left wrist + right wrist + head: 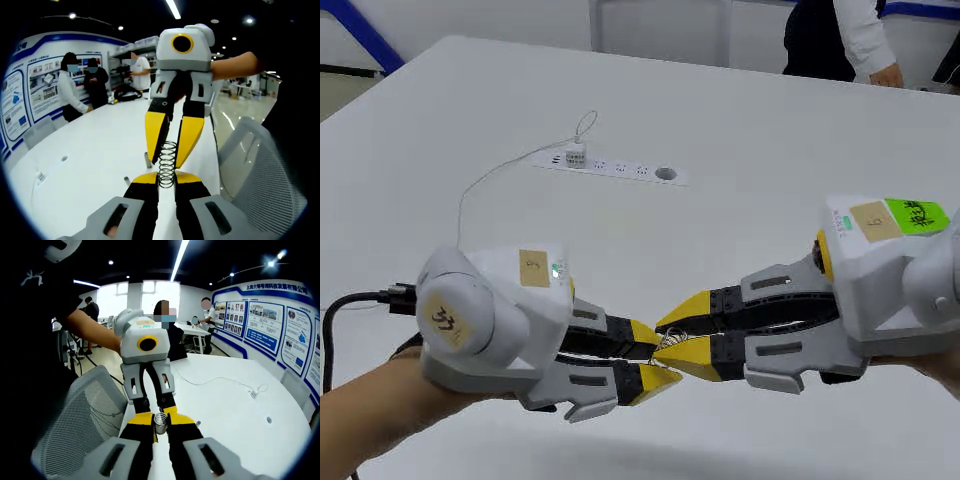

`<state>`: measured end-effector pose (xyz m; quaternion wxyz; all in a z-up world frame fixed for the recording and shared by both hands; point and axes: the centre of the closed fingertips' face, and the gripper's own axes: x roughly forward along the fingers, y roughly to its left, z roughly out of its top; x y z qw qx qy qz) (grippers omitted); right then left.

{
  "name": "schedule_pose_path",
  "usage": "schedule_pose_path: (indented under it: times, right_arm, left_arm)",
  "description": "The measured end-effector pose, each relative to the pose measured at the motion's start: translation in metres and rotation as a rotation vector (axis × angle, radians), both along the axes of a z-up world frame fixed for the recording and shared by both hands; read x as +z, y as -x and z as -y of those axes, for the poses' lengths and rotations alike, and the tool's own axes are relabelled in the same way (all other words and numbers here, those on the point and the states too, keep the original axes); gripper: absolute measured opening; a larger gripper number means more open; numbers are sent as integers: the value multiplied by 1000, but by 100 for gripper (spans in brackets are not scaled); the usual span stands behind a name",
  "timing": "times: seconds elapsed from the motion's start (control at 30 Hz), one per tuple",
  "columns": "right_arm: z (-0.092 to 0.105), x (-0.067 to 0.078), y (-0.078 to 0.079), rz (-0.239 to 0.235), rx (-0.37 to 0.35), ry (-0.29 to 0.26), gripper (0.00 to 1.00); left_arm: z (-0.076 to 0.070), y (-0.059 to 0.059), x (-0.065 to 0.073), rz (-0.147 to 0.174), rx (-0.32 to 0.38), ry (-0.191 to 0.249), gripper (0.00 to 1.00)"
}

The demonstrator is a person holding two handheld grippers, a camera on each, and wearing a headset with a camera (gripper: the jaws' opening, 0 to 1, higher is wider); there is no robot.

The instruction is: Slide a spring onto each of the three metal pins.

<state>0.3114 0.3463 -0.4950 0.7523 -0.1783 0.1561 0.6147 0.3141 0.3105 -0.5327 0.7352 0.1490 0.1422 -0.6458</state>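
As they meet tip to tip over the table (pixel 720 120) — left tongs (pixel 167 180) | right tongs (pixel 160 422) | both clamp one spring (pixel 167 157).

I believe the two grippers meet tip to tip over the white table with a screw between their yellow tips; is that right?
Not quite: the left gripper view shows a coiled spring, not a screw. The left gripper and right gripper do meet tip to tip over the white table.
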Motion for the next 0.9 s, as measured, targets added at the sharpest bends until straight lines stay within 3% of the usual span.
schedule_pose_path:
  times: [0.27, 0.37, 0.43, 0.6, 0.9]
  right_arm:
    - [-1, 2, -2, 16, -7, 3, 10]
    - [3, 8, -10, 20, -38, -14, 10]
    - [5, 12, -14, 26, -53, -22, 10]
    - [15, 14, -28, 49, -95, -4, 10]
    - [25, 10, -45, 56, -165, 17, 11]
  left_arm:
    - [-2, -3, 2, 11, 12, 10, 11]
    - [-4, -10, 7, 14, 42, 36, 12]
    - [-8, -14, 4, 20, 56, 10, 13]
    - [-19, -24, 3, 7, 112, 14, 30]
    - [-41, -47, 16, 33, 214, 55, 41]
